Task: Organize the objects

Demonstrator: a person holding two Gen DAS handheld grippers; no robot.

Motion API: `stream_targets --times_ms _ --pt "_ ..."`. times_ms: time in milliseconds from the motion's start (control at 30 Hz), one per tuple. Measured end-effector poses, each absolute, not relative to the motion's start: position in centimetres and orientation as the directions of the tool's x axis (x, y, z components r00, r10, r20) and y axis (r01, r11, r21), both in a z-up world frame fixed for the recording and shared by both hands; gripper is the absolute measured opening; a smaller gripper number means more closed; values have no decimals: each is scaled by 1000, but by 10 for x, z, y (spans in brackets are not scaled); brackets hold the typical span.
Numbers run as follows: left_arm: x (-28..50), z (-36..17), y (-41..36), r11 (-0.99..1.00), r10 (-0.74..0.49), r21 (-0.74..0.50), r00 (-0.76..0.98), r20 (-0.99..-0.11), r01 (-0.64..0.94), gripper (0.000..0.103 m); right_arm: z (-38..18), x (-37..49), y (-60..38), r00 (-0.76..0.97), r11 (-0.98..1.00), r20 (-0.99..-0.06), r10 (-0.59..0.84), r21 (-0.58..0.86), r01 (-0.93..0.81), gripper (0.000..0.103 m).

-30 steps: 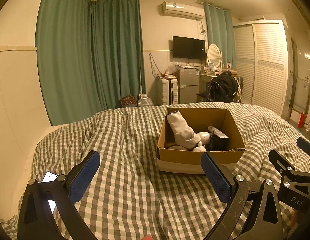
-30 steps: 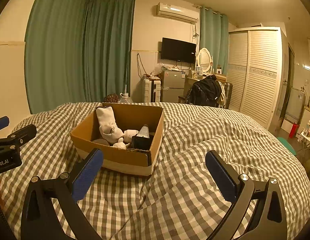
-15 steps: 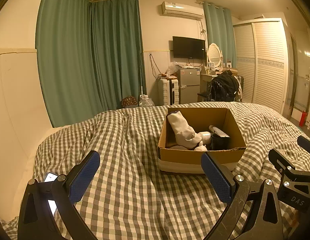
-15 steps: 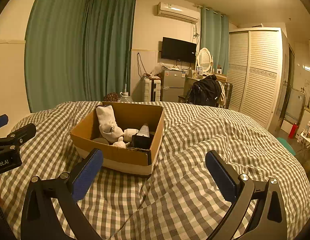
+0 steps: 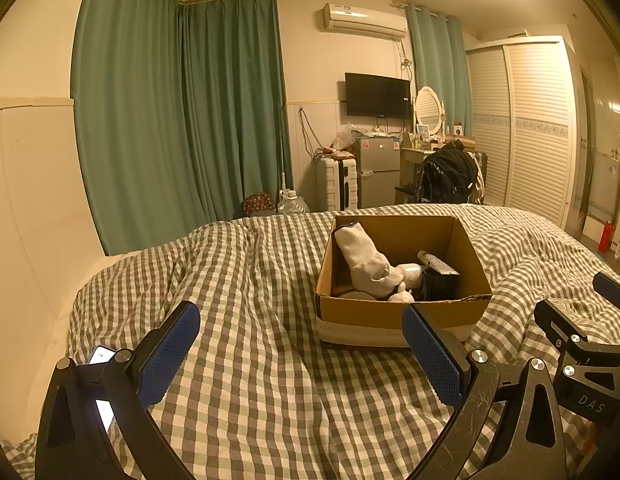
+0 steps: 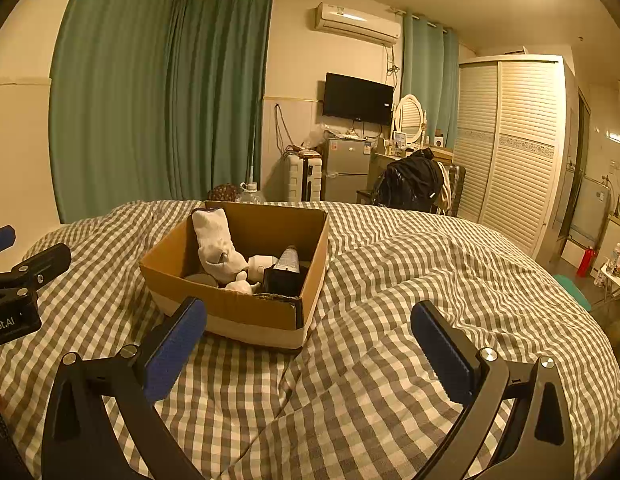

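An open cardboard box (image 5: pixel 401 312) stands on the checked bed cover; it also shows in the right wrist view (image 6: pixel 234 312). Inside lie a white sock (image 5: pixel 363 258), a small white item (image 5: pixel 409 272), a tube (image 5: pixel 435 262) and a black object (image 5: pixel 437 284). My left gripper (image 5: pixel 302 348) is open and empty, held above the bed short of the box. My right gripper (image 6: pixel 310 344) is open and empty, near the box's right front corner. Each gripper shows at the edge of the other's view.
A lit phone (image 5: pixel 102 380) lies on the bed at the left edge, behind my left finger. Green curtains (image 5: pixel 182 120), a suitcase (image 5: pixel 337 184), a small fridge (image 5: pixel 377 168), a chair with a black bag (image 5: pixel 445 176) and a wardrobe (image 5: pixel 521 128) stand beyond the bed.
Both views have shifted very slightly; the grippers stay open and nothing in the box has moved.
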State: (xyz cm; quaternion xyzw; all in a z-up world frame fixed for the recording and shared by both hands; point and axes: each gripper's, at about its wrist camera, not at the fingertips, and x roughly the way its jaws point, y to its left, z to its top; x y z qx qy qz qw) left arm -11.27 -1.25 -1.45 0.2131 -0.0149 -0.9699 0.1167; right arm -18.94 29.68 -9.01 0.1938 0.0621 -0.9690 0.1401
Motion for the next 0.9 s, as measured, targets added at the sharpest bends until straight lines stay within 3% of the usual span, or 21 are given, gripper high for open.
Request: stream_targets --times_ms 900 --pt "-113 -15 -13 -974 -227 78 -883 -411 214 103 -93 -190 296 -879 -948 -407 -249 -83 307 102"
